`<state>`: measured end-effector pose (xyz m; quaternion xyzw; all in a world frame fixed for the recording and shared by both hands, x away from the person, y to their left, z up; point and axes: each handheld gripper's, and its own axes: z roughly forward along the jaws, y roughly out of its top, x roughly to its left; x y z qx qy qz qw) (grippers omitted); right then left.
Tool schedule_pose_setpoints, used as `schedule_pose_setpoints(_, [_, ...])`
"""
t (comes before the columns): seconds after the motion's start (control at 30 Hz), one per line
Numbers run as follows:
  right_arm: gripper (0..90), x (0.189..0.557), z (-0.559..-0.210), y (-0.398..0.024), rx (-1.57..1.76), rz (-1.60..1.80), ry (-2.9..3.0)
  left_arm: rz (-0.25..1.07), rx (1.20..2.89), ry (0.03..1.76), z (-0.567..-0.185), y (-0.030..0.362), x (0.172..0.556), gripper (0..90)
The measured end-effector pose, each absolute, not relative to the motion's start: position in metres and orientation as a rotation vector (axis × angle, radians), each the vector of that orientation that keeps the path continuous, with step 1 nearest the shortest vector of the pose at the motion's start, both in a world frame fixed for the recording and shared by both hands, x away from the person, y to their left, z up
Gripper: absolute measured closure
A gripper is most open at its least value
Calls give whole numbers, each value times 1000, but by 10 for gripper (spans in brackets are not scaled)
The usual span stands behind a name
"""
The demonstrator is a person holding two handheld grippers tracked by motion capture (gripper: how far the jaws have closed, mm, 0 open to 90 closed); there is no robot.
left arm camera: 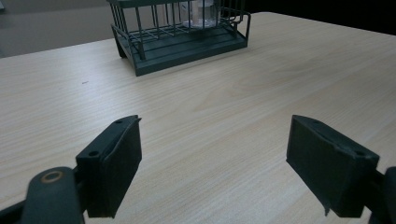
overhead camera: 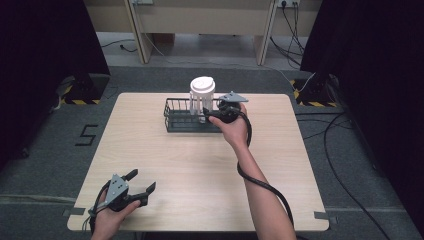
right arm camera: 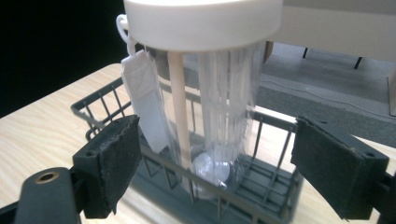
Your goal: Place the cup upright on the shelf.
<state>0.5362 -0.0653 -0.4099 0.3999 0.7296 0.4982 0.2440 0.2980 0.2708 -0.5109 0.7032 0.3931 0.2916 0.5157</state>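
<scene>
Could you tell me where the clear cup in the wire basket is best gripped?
Probably around its clear wall, just under the white lid: the cup stands upright in the basket, so the open right hand-held gripper can approach level above the rim.

Light wooden table (overhead camera: pixel 200 165) with rounded corners, standing on grey carpet (overhead camera: pixel 55 150); a black figure "5" mark (overhead camera: pixel 86 135) lies on the carpet just left of the table. Black curtains hang at the far left (overhead camera: pixel 40 45) and far right (overhead camera: pixel 370 50), each with a yellow-and-black striped base (left (overhead camera: pixel 80 92), right (overhead camera: pixel 310 95)) at its foot. Black cables (overhead camera: pixel 345 150) run over the carpet right of the table, and pale wooden furniture legs (overhead camera: pixel 137 30) stand on the far side, beyond the carpet.
</scene>
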Motion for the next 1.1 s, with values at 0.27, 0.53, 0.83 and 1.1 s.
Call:
schedule_pose_setpoints(0.27, [247, 521, -405, -84, 1081, 1364, 1981, 702, 1691, 947, -511, 271, 298, 175])
schedule_pose_setpoints(0.53, [270, 505, -409, -95, 1095, 1382, 1989, 696, 1686, 952, -512, 271, 299, 175])
schedule_pose_setpoints(0.83, [313, 492, -421, -103, 1116, 1364, 2019, 699, 1684, 959, -511, 271, 299, 176])
schedule_pose_setpoints(1.1, [329, 480, -423, -112, 1119, 1364, 2007, 696, 1693, 947, -511, 269, 298, 175])
